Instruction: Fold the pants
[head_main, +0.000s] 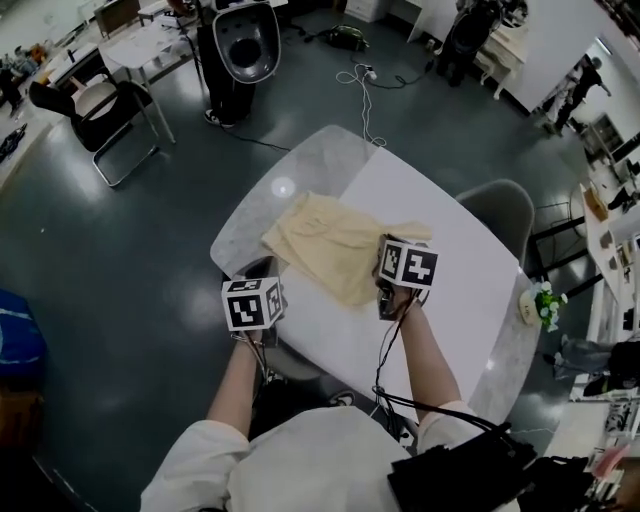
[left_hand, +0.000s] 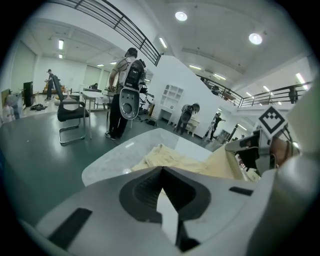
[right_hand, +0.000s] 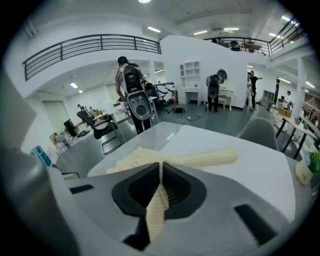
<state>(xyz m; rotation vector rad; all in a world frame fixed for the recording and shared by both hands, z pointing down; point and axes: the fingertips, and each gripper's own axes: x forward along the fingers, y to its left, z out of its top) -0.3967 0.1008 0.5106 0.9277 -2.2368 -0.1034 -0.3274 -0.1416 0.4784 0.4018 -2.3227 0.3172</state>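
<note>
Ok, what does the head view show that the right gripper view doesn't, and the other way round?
Only the head view: the left gripper and the person's forearms, seen from above. Only the right gripper view: the right gripper shut on a strip of the pants, and the balcony railing. Both: the pants spread on the white table, and the black chair.

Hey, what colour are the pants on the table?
The pants are pale yellow, clearest in the head view.

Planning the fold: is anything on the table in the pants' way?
Nothing visible does. The left gripper and right gripper pinch the pants; the small flower pot sits apart at the edge of the table.
</note>
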